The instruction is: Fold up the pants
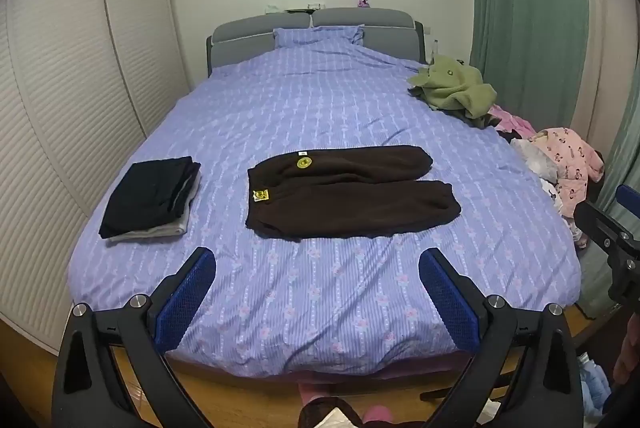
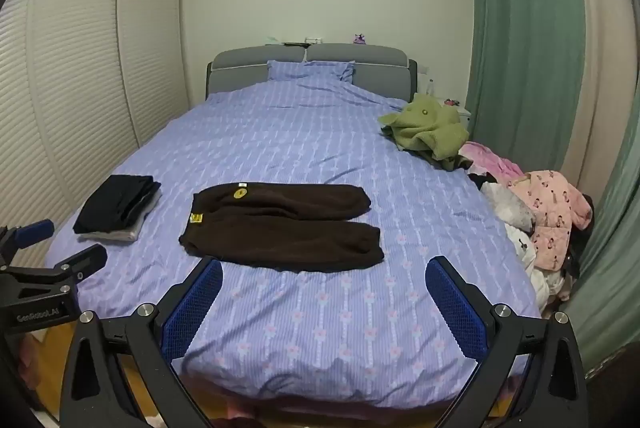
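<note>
Dark brown fleece pants lie flat on the purple bedspread, waistband to the left with yellow labels, both legs stretched side by side to the right. My left gripper hovers over the foot of the bed, short of the pants, its blue-padded jaws wide apart and empty. My right gripper is likewise open and empty just in front of the pants' near edge. In the left wrist view, the right gripper's body shows at the right edge; the left gripper's body sits at the left edge of the right wrist view.
A stack of folded dark clothes rests left of the pants. A green garment and a heap of pink and white clothes crowd the bed's right side. Slatted wardrobe doors stand left, green curtains right.
</note>
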A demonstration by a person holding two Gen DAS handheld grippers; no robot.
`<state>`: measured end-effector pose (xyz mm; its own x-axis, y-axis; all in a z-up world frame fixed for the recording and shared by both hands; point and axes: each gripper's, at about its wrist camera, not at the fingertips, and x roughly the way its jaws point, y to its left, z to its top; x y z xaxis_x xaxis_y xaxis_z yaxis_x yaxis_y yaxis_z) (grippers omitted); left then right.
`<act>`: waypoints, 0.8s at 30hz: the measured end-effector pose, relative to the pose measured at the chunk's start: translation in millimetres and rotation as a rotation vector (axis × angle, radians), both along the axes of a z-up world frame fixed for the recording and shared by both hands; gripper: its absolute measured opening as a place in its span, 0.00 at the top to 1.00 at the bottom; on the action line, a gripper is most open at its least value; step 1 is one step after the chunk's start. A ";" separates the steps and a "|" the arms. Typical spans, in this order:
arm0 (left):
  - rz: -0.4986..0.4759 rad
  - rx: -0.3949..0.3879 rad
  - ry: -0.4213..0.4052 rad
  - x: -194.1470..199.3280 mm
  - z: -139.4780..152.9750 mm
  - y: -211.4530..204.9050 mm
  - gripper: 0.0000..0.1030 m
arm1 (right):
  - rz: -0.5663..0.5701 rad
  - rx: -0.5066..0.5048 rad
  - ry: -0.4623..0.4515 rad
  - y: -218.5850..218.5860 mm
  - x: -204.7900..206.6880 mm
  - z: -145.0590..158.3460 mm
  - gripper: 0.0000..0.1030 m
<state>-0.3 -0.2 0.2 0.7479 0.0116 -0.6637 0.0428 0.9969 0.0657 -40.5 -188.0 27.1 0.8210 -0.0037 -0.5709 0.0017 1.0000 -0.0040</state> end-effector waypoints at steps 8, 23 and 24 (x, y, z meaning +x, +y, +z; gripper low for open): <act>-0.013 -0.020 -0.001 -1.1 7.1 4.5 0.00 | 0.006 0.006 0.007 2.1 2.0 0.2 0.00; -0.023 -0.032 -0.033 -6.9 11.6 2.9 0.00 | 0.013 0.005 0.011 5.4 2.0 -3.7 0.00; -0.022 -0.030 -0.034 -7.3 11.7 2.6 0.00 | 0.013 0.005 0.012 5.3 2.2 -3.4 0.00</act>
<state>-7.6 2.4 11.9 0.7696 -0.0249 -0.6380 0.0631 0.9973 0.0372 -38.2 -182.7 23.6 0.8141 0.0100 -0.5807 -0.0116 0.9999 0.0011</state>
